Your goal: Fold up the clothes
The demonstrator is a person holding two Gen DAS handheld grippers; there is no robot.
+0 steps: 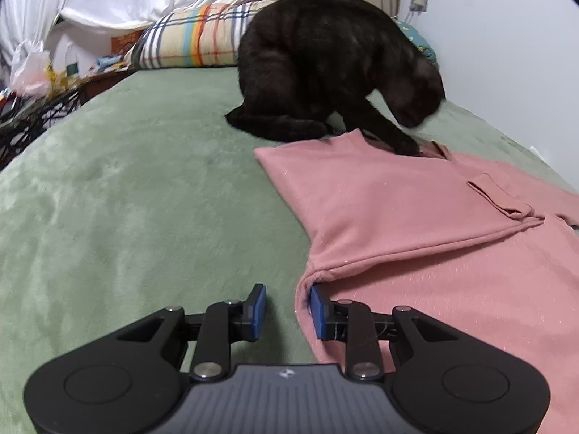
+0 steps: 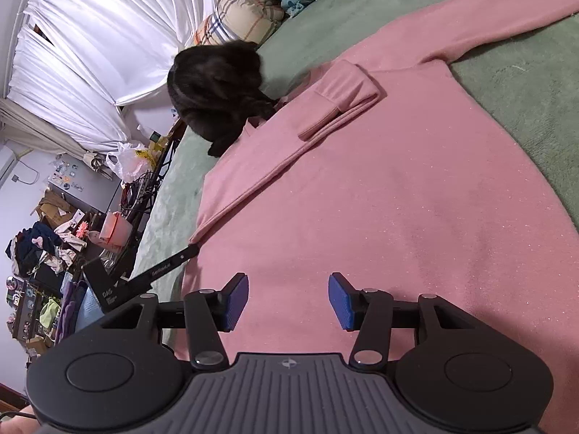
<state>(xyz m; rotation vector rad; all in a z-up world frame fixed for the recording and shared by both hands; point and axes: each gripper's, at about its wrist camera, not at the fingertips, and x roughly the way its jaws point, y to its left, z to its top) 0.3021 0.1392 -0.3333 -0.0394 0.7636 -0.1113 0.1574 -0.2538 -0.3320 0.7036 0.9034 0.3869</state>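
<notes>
Soft, limp pink knit sweater [image 1: 416, 209] on green bed blanket [image 1: 144, 188]; pinch folded edge, 12 o'clock of left tool [image 1: 287, 313], jaws narrow, empty. Right tool [image 2: 288, 302] half-wide, empty. Black cat [image 1: 336, 68] on collar.

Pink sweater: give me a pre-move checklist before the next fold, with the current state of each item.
1. Left sleeve folded across the pink sweater: ok, its cuff lies on the body.
2. Right sleeve folded in: not ok, it lies stretched out on the green blanket.
3. Black cat clear of the garment: not ok, a paw rests near the collar.
4. Left gripper free: ok, open, beside the folded edge.
5. Right gripper free: ok, open above the body.
6. Hem lying flat: cannot tell, out of view.
</notes>
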